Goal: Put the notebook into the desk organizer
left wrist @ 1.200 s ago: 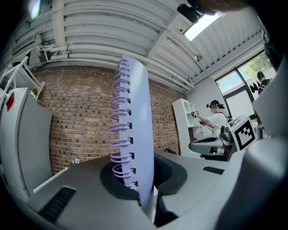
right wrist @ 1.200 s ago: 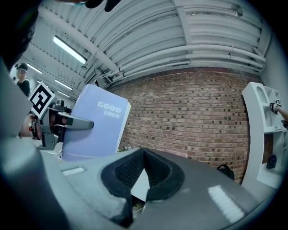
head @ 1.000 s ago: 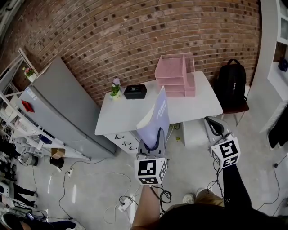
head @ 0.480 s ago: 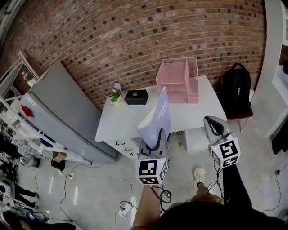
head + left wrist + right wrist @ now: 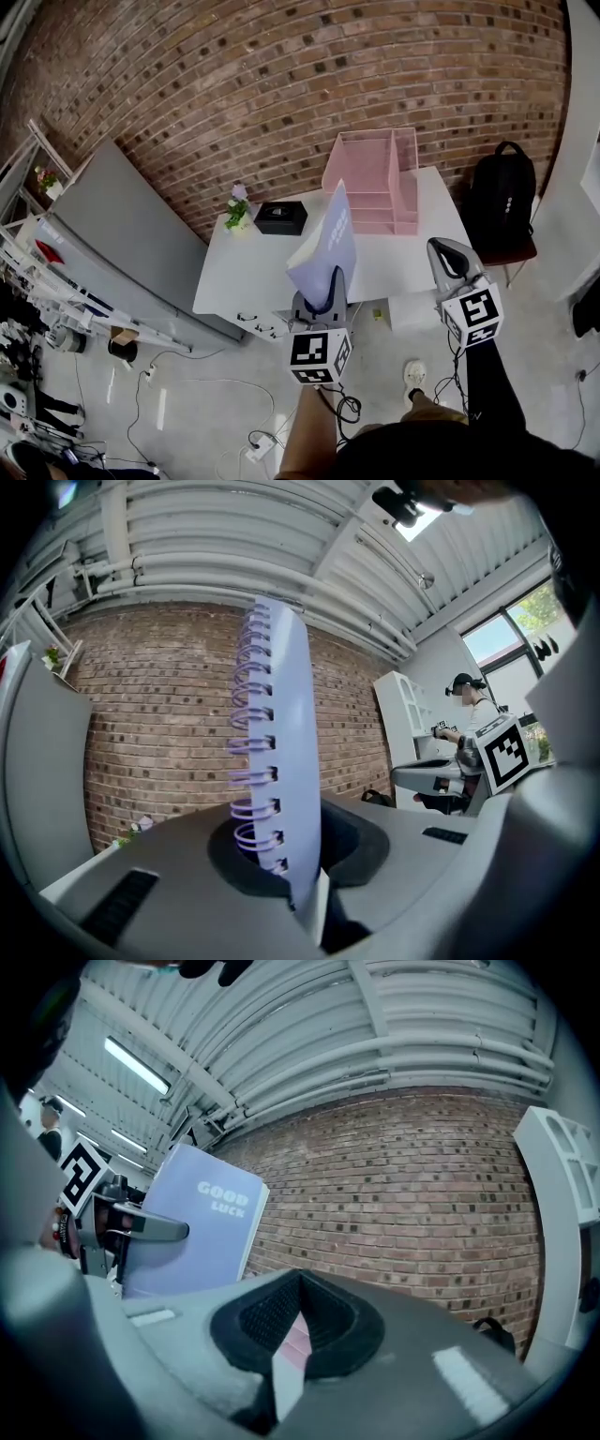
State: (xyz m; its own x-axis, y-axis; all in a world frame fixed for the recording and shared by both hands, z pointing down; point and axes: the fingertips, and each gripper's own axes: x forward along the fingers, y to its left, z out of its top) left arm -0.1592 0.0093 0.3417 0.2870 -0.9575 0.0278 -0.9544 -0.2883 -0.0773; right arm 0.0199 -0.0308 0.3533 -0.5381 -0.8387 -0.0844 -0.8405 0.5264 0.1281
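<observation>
Jaws of left gripper clamped on notebook, upright between them

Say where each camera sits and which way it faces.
Head view: on the person's head, looking steeply down at the desk and organizer; forearms, the left gripper with the notebook and the right gripper show.
Left gripper view: on that gripper, looking level along jaws clamped on the notebook toward the brick wall.
Right gripper view: on that gripper, level past closed, empty jaws at the same wall.
Shared: all three show the notebook; each gripper view catches the other gripper.
</observation>
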